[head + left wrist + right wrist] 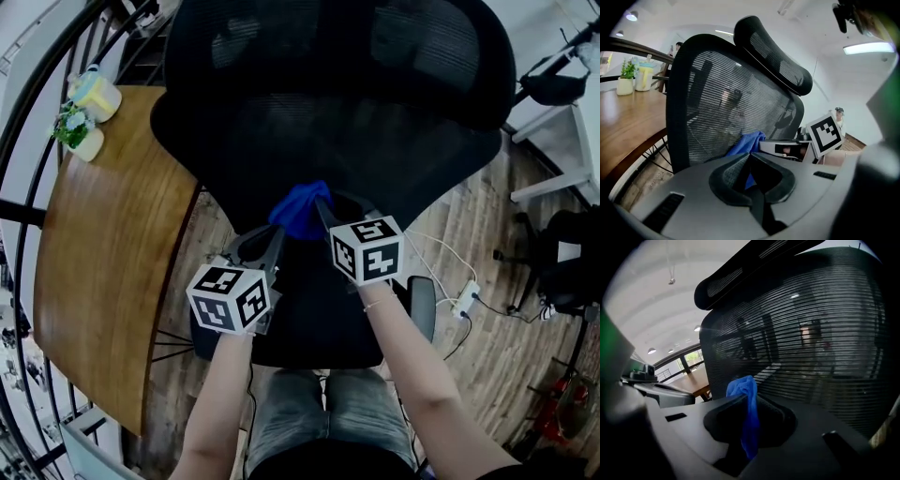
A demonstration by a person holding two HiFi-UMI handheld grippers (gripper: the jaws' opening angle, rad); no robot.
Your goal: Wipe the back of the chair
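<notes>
Looks like the actual wiping step is on. The right gripper (320, 202) is clamped on a bunched blue cloth (300, 211), and the cloth sits against the lower middle of the chair back (375, 141), the black mesh bit. The left gripper (276, 236) is just beside it with its jaws closed tip to tip, and nothing's pinched as far as I can tell. Next move, I'd guess, is to press the cloth on and sweep it up and across the mesh. At the table's (103, 244) far left corner there's a white pot (89, 143) with a green plant in it. Beside it is a pale yellow cup (98, 94), contents hidden.
</notes>
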